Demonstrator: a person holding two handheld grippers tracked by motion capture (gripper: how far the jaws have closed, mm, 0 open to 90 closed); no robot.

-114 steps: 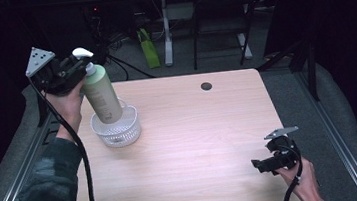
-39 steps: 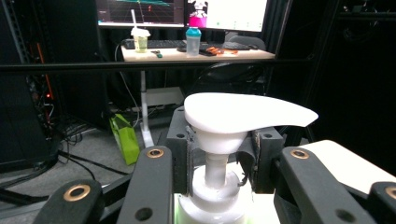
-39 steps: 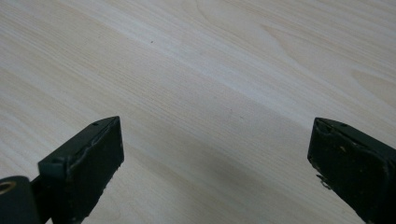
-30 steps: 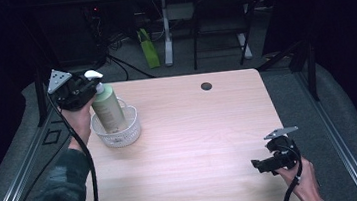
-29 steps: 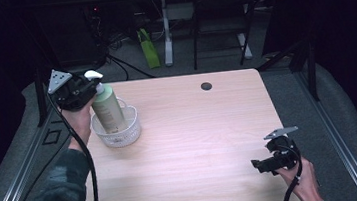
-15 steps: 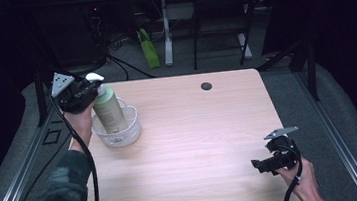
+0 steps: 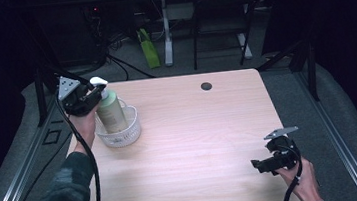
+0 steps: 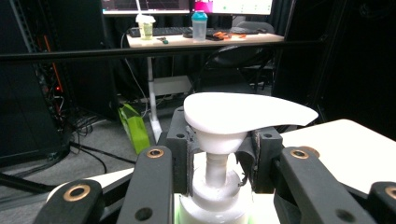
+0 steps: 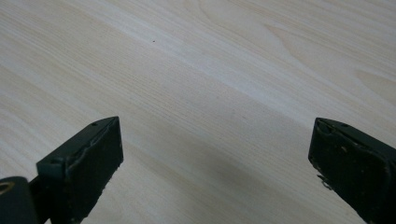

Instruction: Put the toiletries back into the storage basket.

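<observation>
Basket (image 7: 119,134) hides the bottle (image 7: 112,112) base; left fingers (image 8: 180,154) clamp its neck.

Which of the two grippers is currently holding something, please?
The left gripper, clamped on the pump bottle neck over the white basket; the right gripper's jaws stand open, nothing between them.

The right gripper (image 9: 215,172) is hovering with its two black jaws standing wide apart over bare, pale wood-grain tabletop (image 9: 210,70), nothing lying between them.
</observation>
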